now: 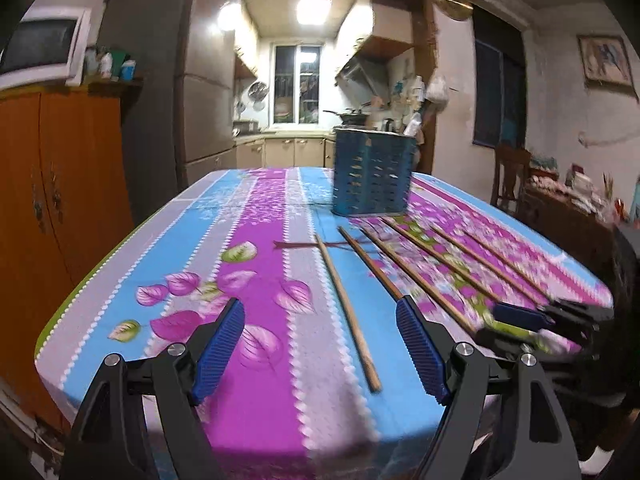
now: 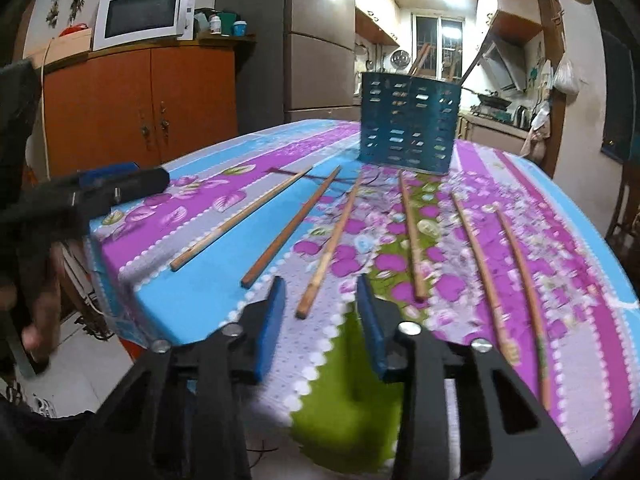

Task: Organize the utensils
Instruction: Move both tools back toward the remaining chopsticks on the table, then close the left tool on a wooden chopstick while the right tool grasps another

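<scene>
Ahead on the bench (image 2: 580, 240), under a flowered cloth: six wooden chopsticks (image 2: 326, 244) fanned side by side, thick ends toward the near edge, just before an upright blue slotted holder (image 2: 408, 124). Left gripper (image 1: 320, 344) wide open, hovering over the leftmost chopstick (image 1: 347, 312), gripping nothing. Right gripper (image 2: 320, 300) partly open, empty, its pads either side of the third chopstick's near end, not touching.
</scene>
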`<state>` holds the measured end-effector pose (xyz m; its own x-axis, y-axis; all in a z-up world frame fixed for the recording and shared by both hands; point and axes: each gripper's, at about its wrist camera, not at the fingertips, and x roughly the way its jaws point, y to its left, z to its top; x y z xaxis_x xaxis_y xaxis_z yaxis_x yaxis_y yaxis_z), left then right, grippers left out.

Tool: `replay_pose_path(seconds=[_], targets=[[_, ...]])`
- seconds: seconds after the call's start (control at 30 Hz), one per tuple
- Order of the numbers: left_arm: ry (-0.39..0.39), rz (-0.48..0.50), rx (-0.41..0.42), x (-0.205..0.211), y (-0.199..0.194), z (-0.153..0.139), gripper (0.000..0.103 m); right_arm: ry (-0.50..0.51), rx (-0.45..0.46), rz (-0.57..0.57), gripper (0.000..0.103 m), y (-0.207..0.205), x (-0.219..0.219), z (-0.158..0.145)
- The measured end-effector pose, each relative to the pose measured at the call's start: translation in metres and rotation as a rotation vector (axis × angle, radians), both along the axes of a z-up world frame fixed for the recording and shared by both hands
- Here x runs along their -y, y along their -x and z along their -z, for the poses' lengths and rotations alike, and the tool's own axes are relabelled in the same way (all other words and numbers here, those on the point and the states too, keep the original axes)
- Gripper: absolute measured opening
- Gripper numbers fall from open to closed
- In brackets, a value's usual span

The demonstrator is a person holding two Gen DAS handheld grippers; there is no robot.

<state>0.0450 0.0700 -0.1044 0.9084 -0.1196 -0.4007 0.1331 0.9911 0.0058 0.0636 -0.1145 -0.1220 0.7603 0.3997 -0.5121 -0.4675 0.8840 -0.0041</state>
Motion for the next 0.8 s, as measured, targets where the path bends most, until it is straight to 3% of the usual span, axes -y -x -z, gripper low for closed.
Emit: replay_pose_path(seconds=[0.13,0.33,0.47,0.8], targets=[[-0.052,0.022,0.007,0.021,0.008,0.023,0.062,-0.005,0.019,0.025,0.018,0.002,-0.006,0.005],[-0.038,0.020,-0.042,0.025,0.001,0.043,0.042,-0.010,0.027,0.047,0.016,0.001,-0.005,0.006],[-0.052,0.029,-0.027,0.028,0.001,0.045,0.025,-0.037,0.020,0.039,0.016,-0.002,-0.002,0.006],[-0.044,0.013,0.018,0.029,0.002,0.050,0.020,-0.050,0.025,0.026,0.016,-0.003,-0.001,0.008]])
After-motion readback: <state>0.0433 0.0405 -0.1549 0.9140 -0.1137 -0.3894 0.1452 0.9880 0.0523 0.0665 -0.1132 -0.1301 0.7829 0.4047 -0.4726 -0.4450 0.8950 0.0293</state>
